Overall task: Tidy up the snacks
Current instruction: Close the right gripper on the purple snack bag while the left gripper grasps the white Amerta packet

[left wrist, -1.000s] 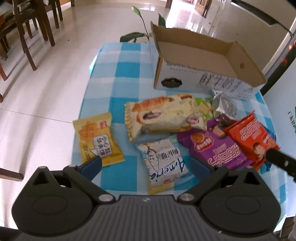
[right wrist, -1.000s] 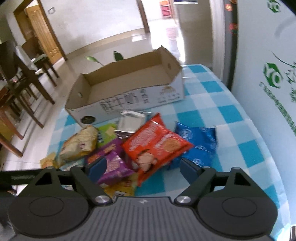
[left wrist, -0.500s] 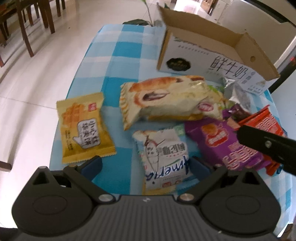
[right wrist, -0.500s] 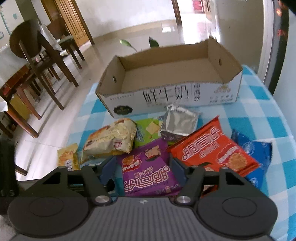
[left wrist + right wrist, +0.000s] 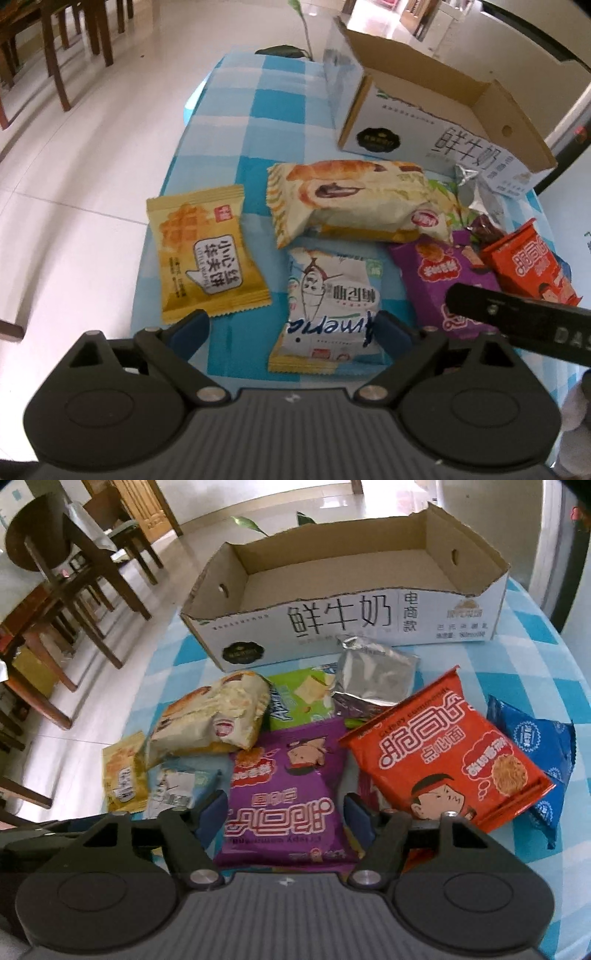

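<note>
Between the parted fingers of the right gripper (image 5: 282, 812), which have just been opening, lies the purple snack pack (image 5: 284, 794), long axis pointing ahead toward the empty cardboard box (image 5: 343, 576); whether the pads touch it I cannot tell. Just left, the left gripper (image 5: 291, 328) stands wide around the white snack pack (image 5: 328, 306), not pressing it.

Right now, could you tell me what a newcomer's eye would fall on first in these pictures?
Probably the heap of bright snack packs on the blue-checked tablecloth, with the purple pack between the right hand-held gripper's jaws and the orange pack beside it. Behind them stands an empty open carton. The left hand-held gripper hangs open over a white pack.
</note>
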`<state>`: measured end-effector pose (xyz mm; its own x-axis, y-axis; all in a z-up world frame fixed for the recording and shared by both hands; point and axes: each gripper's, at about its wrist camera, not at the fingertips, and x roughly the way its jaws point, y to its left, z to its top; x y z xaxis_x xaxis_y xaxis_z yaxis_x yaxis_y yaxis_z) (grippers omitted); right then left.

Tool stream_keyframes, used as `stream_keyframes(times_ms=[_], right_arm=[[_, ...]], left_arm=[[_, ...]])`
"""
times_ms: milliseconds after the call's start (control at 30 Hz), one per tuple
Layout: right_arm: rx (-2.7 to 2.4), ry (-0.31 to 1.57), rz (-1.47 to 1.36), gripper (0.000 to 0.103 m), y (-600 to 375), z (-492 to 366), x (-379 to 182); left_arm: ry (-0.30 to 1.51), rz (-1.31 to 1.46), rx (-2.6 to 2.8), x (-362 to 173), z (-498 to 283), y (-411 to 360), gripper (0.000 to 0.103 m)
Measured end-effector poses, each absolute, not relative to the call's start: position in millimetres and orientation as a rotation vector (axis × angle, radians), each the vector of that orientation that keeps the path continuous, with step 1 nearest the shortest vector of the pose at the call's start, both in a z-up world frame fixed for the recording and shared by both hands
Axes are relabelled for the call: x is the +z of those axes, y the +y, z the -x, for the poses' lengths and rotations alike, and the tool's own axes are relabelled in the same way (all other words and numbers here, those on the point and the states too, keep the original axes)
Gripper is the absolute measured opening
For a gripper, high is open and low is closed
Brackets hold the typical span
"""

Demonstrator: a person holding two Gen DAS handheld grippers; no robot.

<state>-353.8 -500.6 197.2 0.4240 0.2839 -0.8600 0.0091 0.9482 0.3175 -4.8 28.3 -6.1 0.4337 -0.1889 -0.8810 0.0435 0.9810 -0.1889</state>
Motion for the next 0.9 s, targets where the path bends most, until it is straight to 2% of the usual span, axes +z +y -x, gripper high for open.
stream_keyframes(times_ms=[133,467,567,633,800,900], right_arm=[[0.15,1.128,-0.292,0.08,-498.0,349.4,192.6],[0.13,1.144,-0.231,0.08,-484.8,344.3,184.4],[0.124,1.142,-0.197,0.077,-480.2,345.3,183.4],[0.134,1.138,-0.202,0.071,-479.8,346.4,184.2],[0.139,1.142,-0.224,0.066,-484.7,346.9,186.1],[0.146,1.143,-0.221,0.066,-487.4,350.1,189.0]], left_arm=[[1.115,0.13,-0.142,-10.3,3.3,24.6,0.096],[1.09,-0.01,-0.137,-18.8,3.4,5.6,0.103],[1.085,-0.017,-0.131,-18.9,5.4,5.3,0.103],[1.091,-0.018,-0.132,-18.5,4.6,5.5,0.103],[1.101,-0.011,-0.125,-17.4,4.7,6.8,0.103],[1.095,-0.001,-0.116,-16.7,5.3,6.3,0.097]])
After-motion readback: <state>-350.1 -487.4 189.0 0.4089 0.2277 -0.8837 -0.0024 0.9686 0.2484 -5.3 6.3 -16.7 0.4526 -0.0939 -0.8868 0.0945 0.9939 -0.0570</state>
